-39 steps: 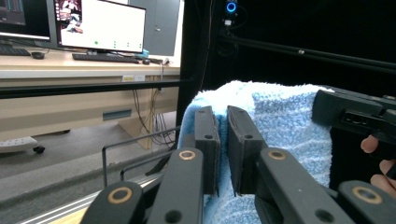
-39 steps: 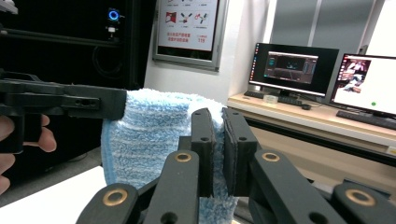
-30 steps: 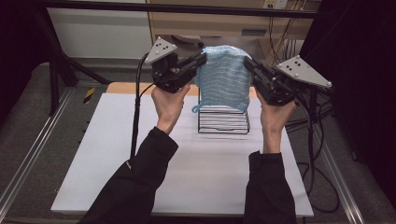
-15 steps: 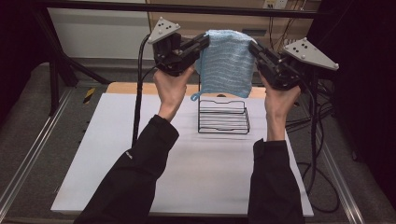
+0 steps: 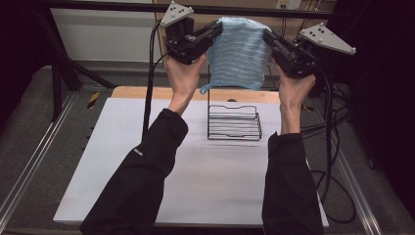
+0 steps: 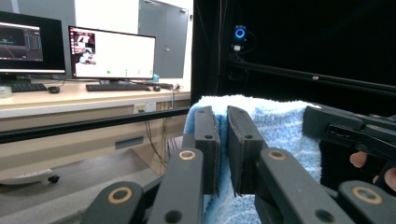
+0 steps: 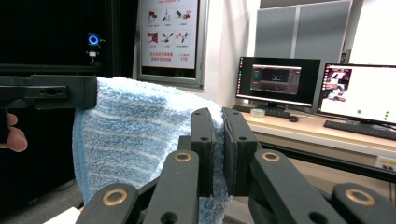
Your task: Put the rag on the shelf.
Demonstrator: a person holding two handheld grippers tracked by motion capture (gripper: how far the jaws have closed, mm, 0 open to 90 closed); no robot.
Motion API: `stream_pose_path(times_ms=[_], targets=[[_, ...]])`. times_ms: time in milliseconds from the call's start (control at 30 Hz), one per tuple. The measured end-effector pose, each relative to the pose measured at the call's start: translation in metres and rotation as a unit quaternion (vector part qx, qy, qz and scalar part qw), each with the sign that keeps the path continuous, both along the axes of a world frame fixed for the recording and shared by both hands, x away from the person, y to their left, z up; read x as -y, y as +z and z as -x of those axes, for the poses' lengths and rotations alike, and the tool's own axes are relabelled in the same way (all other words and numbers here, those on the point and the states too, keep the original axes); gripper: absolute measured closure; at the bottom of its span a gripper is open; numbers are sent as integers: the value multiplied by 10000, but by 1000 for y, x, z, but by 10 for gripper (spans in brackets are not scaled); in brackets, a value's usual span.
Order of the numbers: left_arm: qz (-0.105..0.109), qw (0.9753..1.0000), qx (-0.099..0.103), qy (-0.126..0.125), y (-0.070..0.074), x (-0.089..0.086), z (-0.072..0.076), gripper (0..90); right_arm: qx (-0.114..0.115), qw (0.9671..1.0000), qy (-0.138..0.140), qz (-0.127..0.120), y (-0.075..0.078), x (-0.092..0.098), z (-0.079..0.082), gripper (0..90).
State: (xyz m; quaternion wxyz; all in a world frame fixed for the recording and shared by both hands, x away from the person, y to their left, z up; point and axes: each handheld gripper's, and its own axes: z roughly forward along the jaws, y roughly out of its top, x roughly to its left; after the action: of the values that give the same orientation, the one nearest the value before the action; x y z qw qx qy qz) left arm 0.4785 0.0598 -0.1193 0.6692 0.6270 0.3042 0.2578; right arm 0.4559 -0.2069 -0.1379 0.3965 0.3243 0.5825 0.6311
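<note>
Both the left gripper (image 5: 217, 30) and right gripper (image 5: 268, 35) clench the blue towel's (image 5: 241, 56) top corners, holding it aloft above the wire rack (image 5: 234, 123) near the table's far edge, seemingly ready for lowering onto it.

- High view: fixed above your side, facing forward and down over the tabletop (image 5: 122, 161); your forearms enter from the bottom edge.
- Left gripper view: rides your left claw (image 6: 223, 140), looks along its jaws, level, toward the desk with monitors (image 6: 112, 53); very near the blue towel (image 6: 280, 126).
- Right gripper view: rides your right claw (image 7: 217, 140), level, close on the same towel (image 7: 135, 140), monitors (image 7: 359, 95) behind.
- Shared: all three catch the towel; each gripper view catches the opposite claw at its edge; both gripper views share the monitors.
</note>
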Motion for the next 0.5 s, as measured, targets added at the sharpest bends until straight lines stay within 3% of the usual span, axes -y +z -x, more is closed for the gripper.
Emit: stream_pose_path(times_ms=[200,300,500], targets=[[-77,9999,11,95,0,2,-14,830,-51,10000,-47,7,-2,6,-17,843],[1,9999,-47,101,-1,2,-20,830,-98,9999,-50,-14,-3,9,-25,843],[-156,9997,-90,191,-8,5,-29,830,-155,9998,-69,67,-10,9,-37,843]])
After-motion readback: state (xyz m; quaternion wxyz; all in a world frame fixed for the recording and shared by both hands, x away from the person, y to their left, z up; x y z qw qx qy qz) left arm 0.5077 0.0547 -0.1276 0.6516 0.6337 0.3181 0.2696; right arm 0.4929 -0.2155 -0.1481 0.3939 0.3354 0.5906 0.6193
